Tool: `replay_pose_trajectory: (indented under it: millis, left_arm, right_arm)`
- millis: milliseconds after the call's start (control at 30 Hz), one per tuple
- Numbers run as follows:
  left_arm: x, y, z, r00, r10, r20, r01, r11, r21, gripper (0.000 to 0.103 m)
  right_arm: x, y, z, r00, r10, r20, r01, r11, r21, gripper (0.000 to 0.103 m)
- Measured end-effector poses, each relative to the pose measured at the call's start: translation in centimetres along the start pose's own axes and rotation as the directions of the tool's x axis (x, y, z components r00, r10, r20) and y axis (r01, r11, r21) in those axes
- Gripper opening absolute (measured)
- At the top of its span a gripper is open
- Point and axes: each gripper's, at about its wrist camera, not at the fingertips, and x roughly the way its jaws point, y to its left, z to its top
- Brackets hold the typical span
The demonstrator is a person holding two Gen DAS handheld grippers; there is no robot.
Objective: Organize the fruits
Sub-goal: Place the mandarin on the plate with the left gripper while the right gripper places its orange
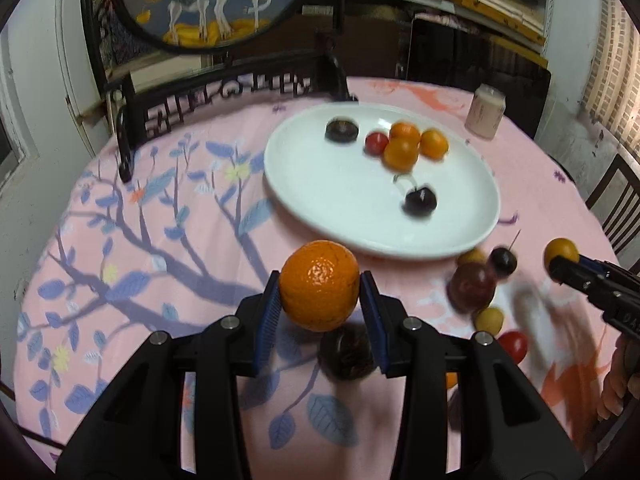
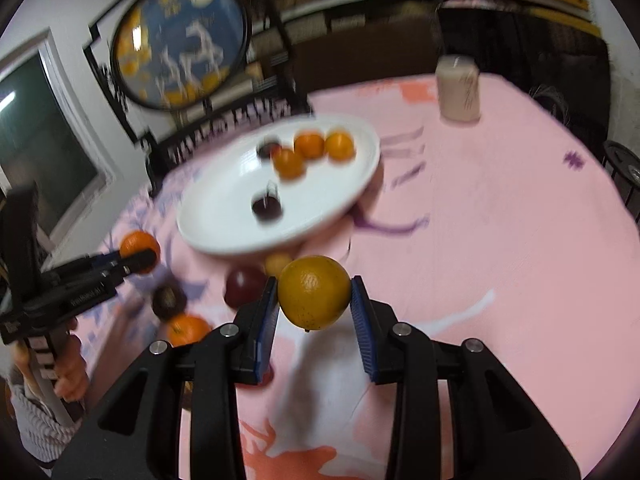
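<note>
Left fingers [image 1: 274, 312] pinch an orange [image 1: 319, 285] (right fingers [image 2: 269, 312] a yellowish fruit [image 2: 314, 292]).

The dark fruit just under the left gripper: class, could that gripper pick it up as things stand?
Probably not yet. The left gripper already has its jaws shut on an orange, so the dark fruit below stays out of its grasp until the orange is set down.

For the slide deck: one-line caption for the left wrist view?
Left tool grips an orange above the pink tablecloth, facing a white plate already holding fruit.
</note>
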Motion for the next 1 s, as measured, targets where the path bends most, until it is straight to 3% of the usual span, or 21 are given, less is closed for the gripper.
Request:
replay_pose_trajectory:
  millis: [200, 467, 567, 600, 667, 1000]
  left_arm:
    - [1.0, -1.4, 4.4, 1.000, 0.012, 0.013, -0.012, 1.000, 0.018, 0.040]
    - [6.6, -1.1, 6.7, 0.998, 0.017, -0.061, -0.019, 0.999, -0.035, 0.040]
    - [7.9, -0.7, 6.3, 0.997, -0.006, -0.083, 0.002, 0.999, -0.049, 0.042]
    - [8.0, -0.6, 6.2, 0.997, -0.003, -0.078, -0.001, 0.999, -0.052, 0.054]
    - [7.7, -0.2, 6.2, 0.999, -0.007, -0.044, 0.004, 0.998, -0.067, 0.065]
    - [3.2, 0.2, 5.1, 1.000, -0.004, 0.030, 0.006, 0.998, -0.067, 0.066]
  right_arm:
    - [-0.1, 1.0, 4.4, 0.998, 0.004, 0.056, -0.004, 1.000, 0.007, 0.036]
    - [7.1, 2.5, 8.5, 0.999, -0.031, -0.010, 0.030, 0.999, -0.036, 0.036]
    - [9.4, 2.2, 8.3, 0.998, -0.014, -0.059, 0.012, 0.999, -0.036, 0.039]
    - [10.0, 2.0, 8.0, 0.997, -0.001, -0.082, -0.002, 0.999, -0.034, 0.041]
    - [10.0, 1.5, 7.7, 0.997, 0.010, -0.075, -0.012, 1.000, -0.029, 0.042]
    - [6.2, 0.9, 6.2, 1.000, 0.003, -0.014, -0.003, 1.000, -0.002, 0.042]
